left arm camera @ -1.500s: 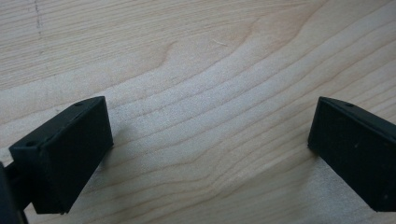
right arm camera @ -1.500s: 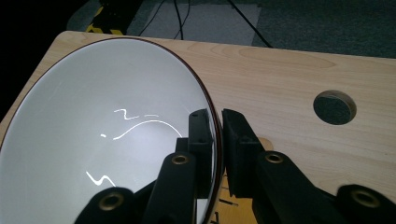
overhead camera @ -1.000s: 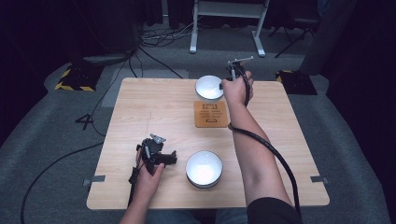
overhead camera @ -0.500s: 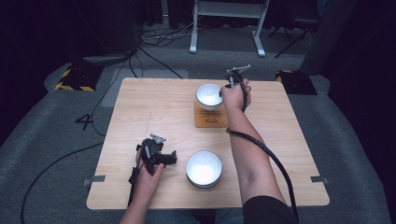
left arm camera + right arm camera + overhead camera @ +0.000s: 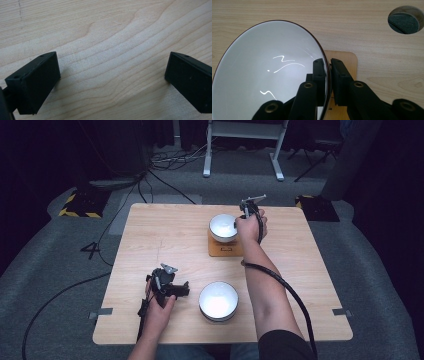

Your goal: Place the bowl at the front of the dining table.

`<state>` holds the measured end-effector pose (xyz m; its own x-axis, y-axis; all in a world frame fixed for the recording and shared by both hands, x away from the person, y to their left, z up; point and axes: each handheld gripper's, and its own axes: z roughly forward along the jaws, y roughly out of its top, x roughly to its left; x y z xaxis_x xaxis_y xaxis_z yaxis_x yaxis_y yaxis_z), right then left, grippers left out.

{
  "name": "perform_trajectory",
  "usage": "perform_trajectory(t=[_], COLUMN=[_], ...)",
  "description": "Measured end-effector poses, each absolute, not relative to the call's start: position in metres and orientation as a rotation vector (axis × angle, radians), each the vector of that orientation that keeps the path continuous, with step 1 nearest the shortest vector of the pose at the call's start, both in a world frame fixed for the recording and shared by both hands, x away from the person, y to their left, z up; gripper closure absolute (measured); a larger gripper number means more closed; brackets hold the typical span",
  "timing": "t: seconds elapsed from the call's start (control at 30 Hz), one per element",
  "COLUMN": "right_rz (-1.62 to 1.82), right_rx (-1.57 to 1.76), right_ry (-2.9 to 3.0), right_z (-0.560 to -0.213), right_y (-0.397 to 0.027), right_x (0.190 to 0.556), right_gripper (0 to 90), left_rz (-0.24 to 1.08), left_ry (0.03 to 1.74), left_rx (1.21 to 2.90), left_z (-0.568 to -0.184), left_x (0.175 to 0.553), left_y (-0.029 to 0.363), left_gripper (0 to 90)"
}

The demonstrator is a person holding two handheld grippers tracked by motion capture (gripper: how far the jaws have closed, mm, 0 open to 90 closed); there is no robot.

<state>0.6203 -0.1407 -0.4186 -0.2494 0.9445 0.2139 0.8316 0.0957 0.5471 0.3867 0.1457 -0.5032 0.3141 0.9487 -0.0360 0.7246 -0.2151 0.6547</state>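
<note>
Your right gripper (image 5: 328,82) is clamped on the rim of the far white bowl (image 5: 223,227), one jaw inside, one outside, the bowl sitting over the small wooden board (image 5: 226,249) near the table's (image 5: 150,230) far edge. Your left gripper (image 5: 167,285) rests low at the near left, jaws spread wide over bare wood. A second white bowl (image 5: 218,301) sits just beside it.

One bowl (image 5: 223,227) is over the board (image 5: 225,247) near the table's (image 5: 310,270) far edge; another bowl (image 5: 218,301) sits near the near edge.
</note>
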Motion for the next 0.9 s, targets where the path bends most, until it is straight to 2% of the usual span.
perform_trajectory(t=[0.9], right_rz=[0.766], right_rx=[1.771], right_ry=[2.204], right_z=[-0.435], right_y=[-0.14], right_x=[0.618], right_gripper=[82.4], left_rz=[0.508], left_ry=[1.475], left_rx=[2.011], left_z=[-0.503], left_x=[0.387], left_y=[0.146], left_gripper=[0.1])
